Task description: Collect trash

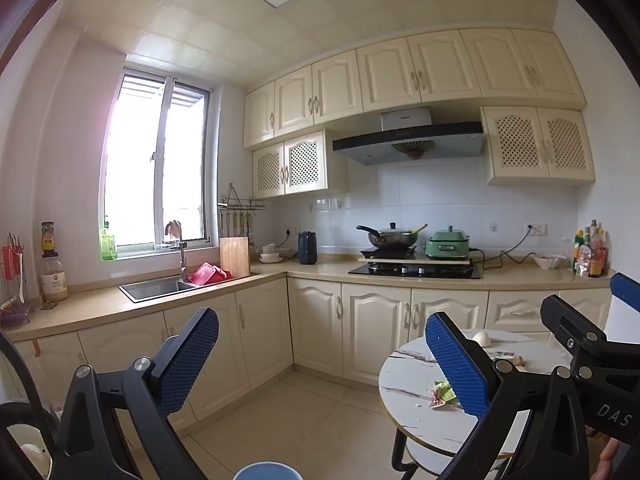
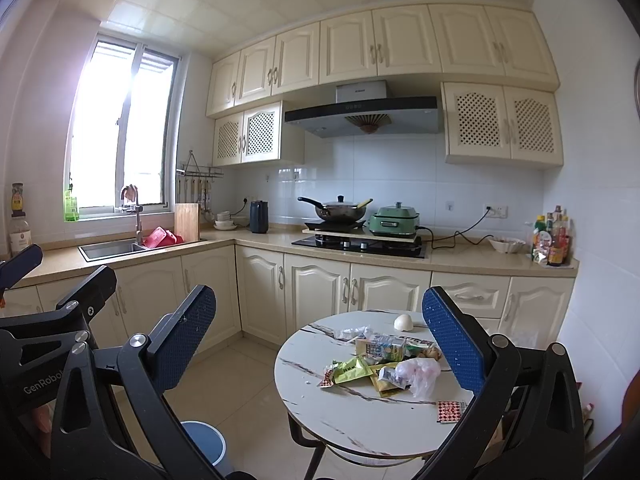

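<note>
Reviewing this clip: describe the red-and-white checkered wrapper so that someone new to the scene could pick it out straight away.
Find the round marble-patterned table in front of the kitchen cabinets. Most of the trash sits in a heap near its middle; look instead to the table's near right edge, just inside the right claw's blue finger pad. The checkered wrapper lies flat there alone, apart from the heap, a small square with a red-and-white diamond pattern.

Crumpled wrappers [image 2: 360, 370], carton [image 2: 382, 347], plastic bag [image 2: 418, 372] heaped on round table [image 2: 360, 420], blue bin [image 2: 206, 438] beside
</note>
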Available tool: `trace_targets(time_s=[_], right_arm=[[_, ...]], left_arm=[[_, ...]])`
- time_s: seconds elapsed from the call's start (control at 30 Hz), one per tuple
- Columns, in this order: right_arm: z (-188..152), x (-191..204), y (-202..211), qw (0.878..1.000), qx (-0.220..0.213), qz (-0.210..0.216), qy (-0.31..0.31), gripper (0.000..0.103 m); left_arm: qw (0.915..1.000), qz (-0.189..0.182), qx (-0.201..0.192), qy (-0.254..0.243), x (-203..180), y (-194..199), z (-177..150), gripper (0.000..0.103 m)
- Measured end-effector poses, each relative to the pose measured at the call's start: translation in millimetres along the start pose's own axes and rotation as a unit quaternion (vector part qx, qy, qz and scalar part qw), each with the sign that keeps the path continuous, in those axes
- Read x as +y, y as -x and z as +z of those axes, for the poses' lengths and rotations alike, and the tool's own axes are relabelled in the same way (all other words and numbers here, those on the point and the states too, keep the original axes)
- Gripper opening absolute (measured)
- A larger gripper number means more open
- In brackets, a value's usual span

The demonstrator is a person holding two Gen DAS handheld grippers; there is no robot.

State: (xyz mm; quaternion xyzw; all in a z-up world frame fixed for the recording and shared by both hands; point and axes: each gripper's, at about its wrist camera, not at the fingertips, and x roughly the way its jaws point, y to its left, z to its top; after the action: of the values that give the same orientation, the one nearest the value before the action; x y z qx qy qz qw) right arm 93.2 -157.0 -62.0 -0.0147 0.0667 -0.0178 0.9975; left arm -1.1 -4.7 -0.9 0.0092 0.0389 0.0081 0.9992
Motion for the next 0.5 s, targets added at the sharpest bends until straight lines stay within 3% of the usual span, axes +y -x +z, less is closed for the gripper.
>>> trace_targets(time_s=[0.5], right_arm=[[-7.4, -15.6, -10.6, 1.0, 0.001, -0.004, -0.007, 0.103]], left_arm=[[0.9999, -0.007, -0.004, -0.015, -15.2, -21.7, -13.7, 0.102]])
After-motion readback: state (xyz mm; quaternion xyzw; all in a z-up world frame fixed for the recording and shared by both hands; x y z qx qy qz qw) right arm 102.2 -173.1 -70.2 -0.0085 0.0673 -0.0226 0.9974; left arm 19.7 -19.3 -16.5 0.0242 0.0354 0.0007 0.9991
